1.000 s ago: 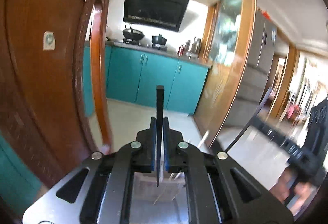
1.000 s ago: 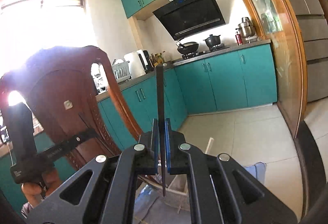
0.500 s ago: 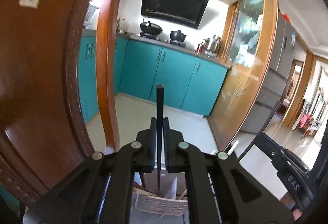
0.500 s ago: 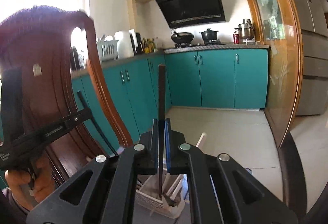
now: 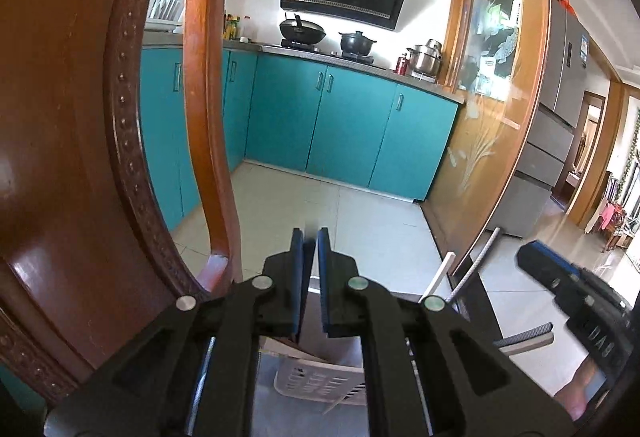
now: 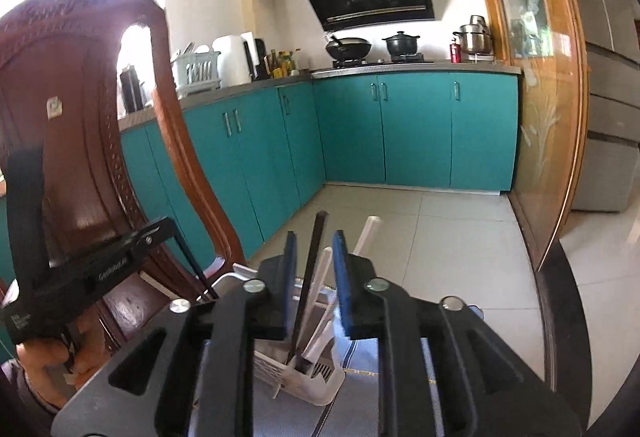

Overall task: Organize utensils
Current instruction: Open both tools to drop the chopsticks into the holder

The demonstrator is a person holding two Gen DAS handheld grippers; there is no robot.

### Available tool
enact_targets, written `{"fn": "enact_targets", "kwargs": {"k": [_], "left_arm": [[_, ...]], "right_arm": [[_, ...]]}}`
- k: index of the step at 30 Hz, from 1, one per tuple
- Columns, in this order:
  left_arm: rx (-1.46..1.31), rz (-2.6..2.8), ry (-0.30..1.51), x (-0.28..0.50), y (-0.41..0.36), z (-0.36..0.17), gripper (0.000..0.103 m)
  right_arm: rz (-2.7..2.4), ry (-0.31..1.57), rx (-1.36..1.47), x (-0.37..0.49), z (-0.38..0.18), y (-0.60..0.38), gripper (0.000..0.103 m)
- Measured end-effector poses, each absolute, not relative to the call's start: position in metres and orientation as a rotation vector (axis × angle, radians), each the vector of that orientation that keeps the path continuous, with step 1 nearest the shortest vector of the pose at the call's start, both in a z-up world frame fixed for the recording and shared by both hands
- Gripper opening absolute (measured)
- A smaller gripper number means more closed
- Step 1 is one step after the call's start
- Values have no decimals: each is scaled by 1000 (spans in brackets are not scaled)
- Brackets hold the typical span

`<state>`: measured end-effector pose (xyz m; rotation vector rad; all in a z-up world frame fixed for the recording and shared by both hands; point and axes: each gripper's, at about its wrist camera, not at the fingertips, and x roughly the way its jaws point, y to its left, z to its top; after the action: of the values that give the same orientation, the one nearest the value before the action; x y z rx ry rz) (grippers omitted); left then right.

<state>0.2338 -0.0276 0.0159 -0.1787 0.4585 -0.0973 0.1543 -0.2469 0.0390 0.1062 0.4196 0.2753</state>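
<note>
A dark chopstick point(image 6: 310, 293) stands with its lower end inside the white slotted utensil basket point(image 6: 320, 381), leaning between the parted pads of the right tool point(image 6: 313, 249), which touches it on neither side; that placement looks done. White utensils point(image 6: 362, 237) lean from the same basket, just right of the chopstick.

The left tool point(image 5: 310, 249), poised directly above the basket point(image 5: 320, 377), shows a narrow gap between its pads. A dark, blurred shape sits low in that gap, and whether it is a chopstick held or one already sliding down into the basket cannot be told. A white stick point(image 5: 440, 273) and a grey one rise from the basket's right side.

Both tools point forward and slightly downward over the basket, side by side, the left one's hand point(image 6: 48, 357) gripping its handle near a carved wooden chair point(image 6: 80, 117) behind the basket. The basket rests on a striped cloth point(image 6: 360, 357) covering the bench. Judging from these views, both sticks are at or in the basket; what other utensils remain to sort is not visible.
</note>
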Motion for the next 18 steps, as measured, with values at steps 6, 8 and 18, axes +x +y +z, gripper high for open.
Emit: {"fn": "enact_targets", "kwargs": {"k": [6, 8, 18], "left_arm": [[-181, -103, 434, 219, -21, 13, 7], [-180, -107, 421, 213, -20, 11, 7], [-92, -92, 317, 174, -27, 9, 13]], "right_arm": [[249, 414, 138, 155, 40, -259, 23], [246, 417, 142, 154, 39, -260, 24], [217, 355, 36, 124, 45, -245, 49]]}}
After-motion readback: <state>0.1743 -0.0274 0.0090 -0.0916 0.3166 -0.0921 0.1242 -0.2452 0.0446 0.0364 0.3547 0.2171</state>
